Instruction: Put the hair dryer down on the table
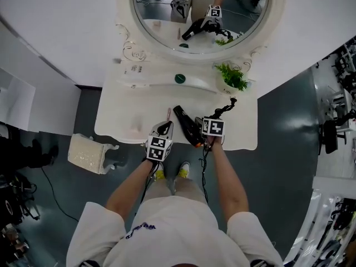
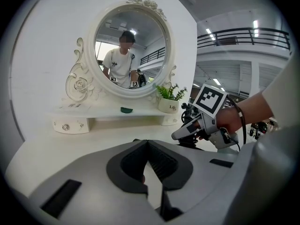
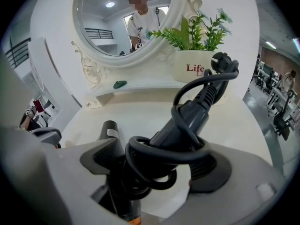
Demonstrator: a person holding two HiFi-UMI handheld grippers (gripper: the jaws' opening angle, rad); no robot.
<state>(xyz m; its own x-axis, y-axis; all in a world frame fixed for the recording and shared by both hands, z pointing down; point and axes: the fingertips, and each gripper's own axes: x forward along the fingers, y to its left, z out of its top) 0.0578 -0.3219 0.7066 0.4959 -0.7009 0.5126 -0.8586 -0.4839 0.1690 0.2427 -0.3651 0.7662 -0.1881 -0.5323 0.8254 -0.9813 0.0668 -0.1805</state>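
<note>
A black hair dryer (image 1: 186,125) lies on the white vanity table (image 1: 128,121), barrel (image 3: 108,130) pointing away. Its black cord (image 3: 164,149) is wound round the handle, and the plug (image 3: 220,62) sticks up. My right gripper (image 1: 201,132) (image 3: 157,172) is open around the wrapped handle; bare table shows beside the right pad. My left gripper (image 1: 166,125) (image 2: 148,146) hovers just left of the dryer, jaw tips meeting, nothing seen between them. The left gripper view also shows the right gripper (image 2: 187,130) over the dark dryer (image 2: 190,142).
An oval mirror (image 1: 200,15) stands at the table's back above a low shelf with a small green object (image 1: 179,78). A potted plant (image 1: 231,79) sits at the back right. A thin pinkish stick (image 1: 168,114) lies ahead of the left gripper. A white stool (image 1: 89,154) stands on the floor left.
</note>
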